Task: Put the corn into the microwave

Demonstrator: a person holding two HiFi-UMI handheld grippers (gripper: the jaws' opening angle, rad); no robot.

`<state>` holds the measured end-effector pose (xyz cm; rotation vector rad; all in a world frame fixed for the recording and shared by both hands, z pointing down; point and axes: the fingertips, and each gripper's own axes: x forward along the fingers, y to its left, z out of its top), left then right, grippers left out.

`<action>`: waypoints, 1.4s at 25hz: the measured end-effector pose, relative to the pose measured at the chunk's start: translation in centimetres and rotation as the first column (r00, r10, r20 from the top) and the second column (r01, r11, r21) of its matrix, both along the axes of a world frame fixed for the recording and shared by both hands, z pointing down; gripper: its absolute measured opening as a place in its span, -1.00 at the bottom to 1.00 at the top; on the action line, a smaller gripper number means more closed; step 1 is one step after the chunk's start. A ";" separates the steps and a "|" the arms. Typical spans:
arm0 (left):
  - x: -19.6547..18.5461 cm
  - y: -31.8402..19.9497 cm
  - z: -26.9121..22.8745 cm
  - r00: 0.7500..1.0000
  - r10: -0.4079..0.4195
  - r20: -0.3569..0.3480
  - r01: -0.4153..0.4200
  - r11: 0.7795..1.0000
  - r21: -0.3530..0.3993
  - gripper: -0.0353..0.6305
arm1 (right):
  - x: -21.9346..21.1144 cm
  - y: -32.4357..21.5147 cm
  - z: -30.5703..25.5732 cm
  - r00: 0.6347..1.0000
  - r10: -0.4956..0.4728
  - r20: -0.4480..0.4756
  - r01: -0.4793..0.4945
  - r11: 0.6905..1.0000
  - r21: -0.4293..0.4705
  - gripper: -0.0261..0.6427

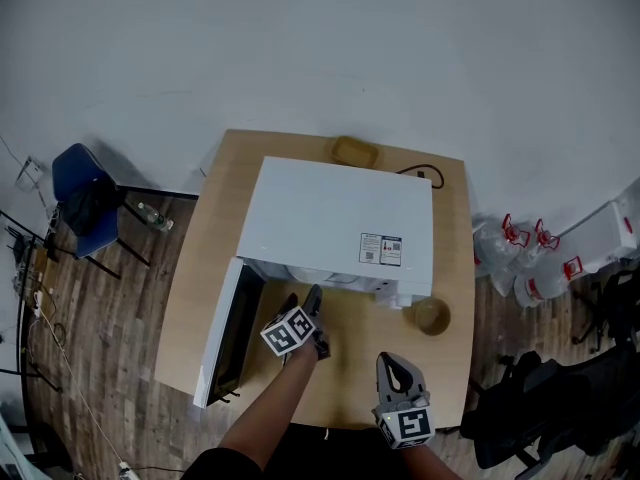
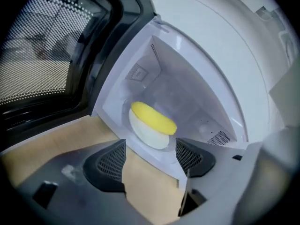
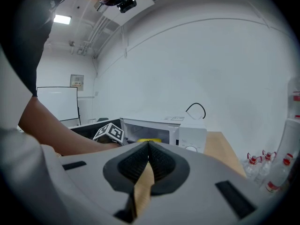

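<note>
The yellow cob of corn [image 2: 152, 116] lies on a round white plate [image 2: 149, 136] inside the white box-shaped microwave [image 1: 340, 216], so by the look of it the placing itself is done; the black-framed microwave door [image 1: 226, 334] stands wide open to the left, over the light wooden table [image 1: 452, 258].

The left gripper [image 2: 150, 147] sits just outside the cavity mouth, jaws spread wide with nothing between them, only bare table and the plate beyond; it touches neither corn nor plate. The right gripper [image 3: 148, 147] hangs near the table's front edge, well apart from the oven, its jaws pressed together on nothing.

My read: this is the release-and-clear step; next the left gripper needs to back clear of the opening, and then, if the task wants it, swing that door closed without nudging the plate.
</note>
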<state>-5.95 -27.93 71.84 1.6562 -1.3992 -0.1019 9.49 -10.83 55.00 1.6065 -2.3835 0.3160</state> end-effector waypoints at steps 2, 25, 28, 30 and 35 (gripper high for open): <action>-0.3 1.6 -0.8 1.000 0.006 -0.020 -0.006 1.000 0.001 0.02 | -0.2 0.6 -0.3 1.000 0.003 0.003 -0.003 1.000 0.006 -0.75; -4.8 27.7 -15.8 0.951 0.245 0.189 -0.299 0.886 0.356 0.02 | -5.3 12.9 -4.0 1.000 0.001 -0.005 -0.001 1.000 0.010 -0.75; -4.8 29.4 -17.8 0.947 0.232 0.224 -0.306 0.865 0.397 0.02 | -5.8 13.3 -4.6 1.000 -0.022 -0.006 0.022 1.000 0.020 -0.75; -4.7 30.2 -19.0 0.941 0.233 0.245 -0.319 0.855 0.409 0.01 | -6.1 13.4 -5.0 0.999 -0.031 -0.005 0.031 0.999 0.030 -0.75; -3.3 31.6 -21.9 0.918 0.233 0.322 -0.362 0.826 0.433 0.00 | -5.9 13.7 -6.8 0.999 -0.054 0.007 0.053 0.997 0.055 -0.75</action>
